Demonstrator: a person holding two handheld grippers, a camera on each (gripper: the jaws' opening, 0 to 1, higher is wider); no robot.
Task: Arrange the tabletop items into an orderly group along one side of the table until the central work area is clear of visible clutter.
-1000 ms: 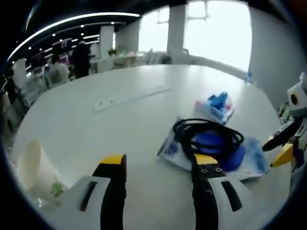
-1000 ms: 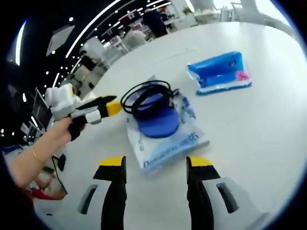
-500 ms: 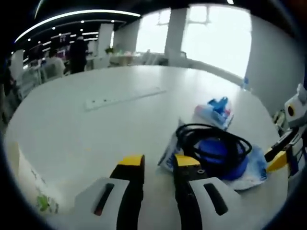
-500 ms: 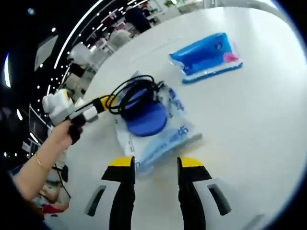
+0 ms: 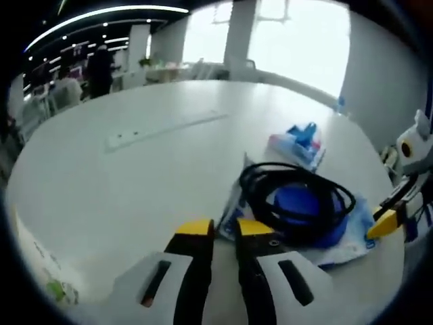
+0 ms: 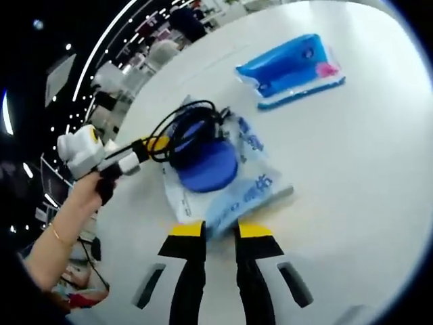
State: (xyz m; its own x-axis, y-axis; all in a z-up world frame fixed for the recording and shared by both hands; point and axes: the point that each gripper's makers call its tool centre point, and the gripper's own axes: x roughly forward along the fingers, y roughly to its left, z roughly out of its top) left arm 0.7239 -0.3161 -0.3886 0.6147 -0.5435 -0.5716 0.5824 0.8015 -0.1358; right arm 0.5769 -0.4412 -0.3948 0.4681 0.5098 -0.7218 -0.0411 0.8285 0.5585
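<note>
- Your right gripper (image 6: 220, 229) had its jaws nearly clenched on the near edge of the wipes pack (image 6: 233, 193); the pack edge sat right between the yellow tips. Fisheye blur there, so a real pinch was likely but I couldn't confirm it.
- Your left gripper (image 5: 223, 227) also had its jaws drawn close together, at the near-left corner of the same wipes pack (image 5: 237, 210); touching or just short, couldn't tell.
- The wipes pack lay flat on the white table (image 5: 135, 183), with a blue disc (image 6: 206, 166) and a coiled black cable (image 6: 189, 125) stacked on top.
- In the right gripper view the left gripper (image 6: 152, 144) tip reached the cable coil from the left side.
- Key relation: the pack's long axis ran away from your right jaws, so the right gripper held the nearer end and a drag would follow that axis.
- A second blue packet (image 6: 291, 64) lay farther off, well apart from the stack.
- A white power strip (image 5: 162, 128) sat far left on the table.
- Risk, as a judgement: the loose disc and cable could slide off if the pack tilted.
</note>
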